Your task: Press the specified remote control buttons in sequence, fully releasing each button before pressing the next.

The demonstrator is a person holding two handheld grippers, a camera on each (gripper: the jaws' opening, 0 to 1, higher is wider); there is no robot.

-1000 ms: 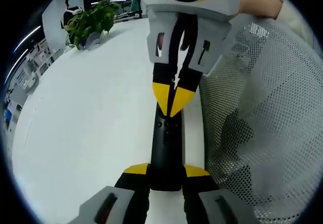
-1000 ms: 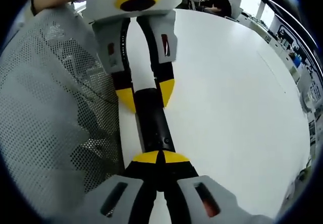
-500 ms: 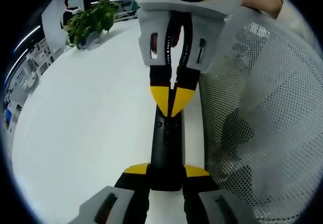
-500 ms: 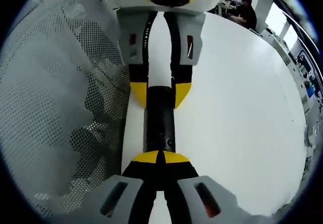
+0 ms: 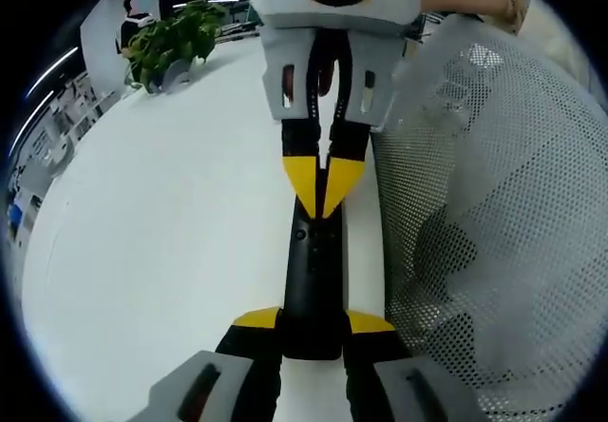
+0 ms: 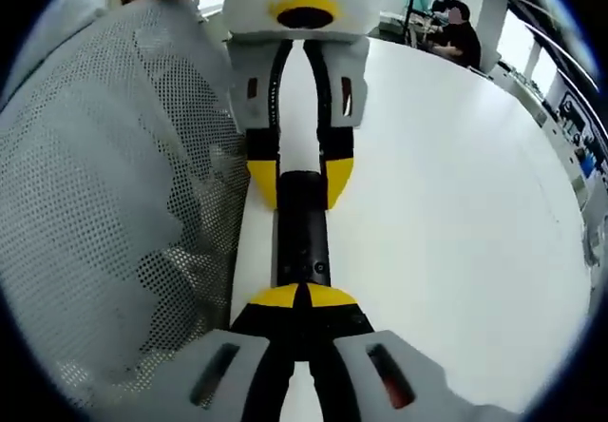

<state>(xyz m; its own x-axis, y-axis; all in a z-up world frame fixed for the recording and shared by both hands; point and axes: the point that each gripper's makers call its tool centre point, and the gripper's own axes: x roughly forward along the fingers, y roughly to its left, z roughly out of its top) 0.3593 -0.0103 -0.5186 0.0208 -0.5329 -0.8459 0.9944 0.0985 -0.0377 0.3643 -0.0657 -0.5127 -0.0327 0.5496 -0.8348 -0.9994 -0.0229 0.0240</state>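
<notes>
1. Over the white table (image 5: 142, 251), the black remote (image 5: 313, 270) sits between both grippers, held at its near end by the left gripper (image 5: 313, 325), jaws closed against its sides.
2. The right gripper (image 6: 302, 298) has its jaws closed together, tips on the button end.
3. It looks light, stiff and smooth; grip the long edges and press gently.
</notes>
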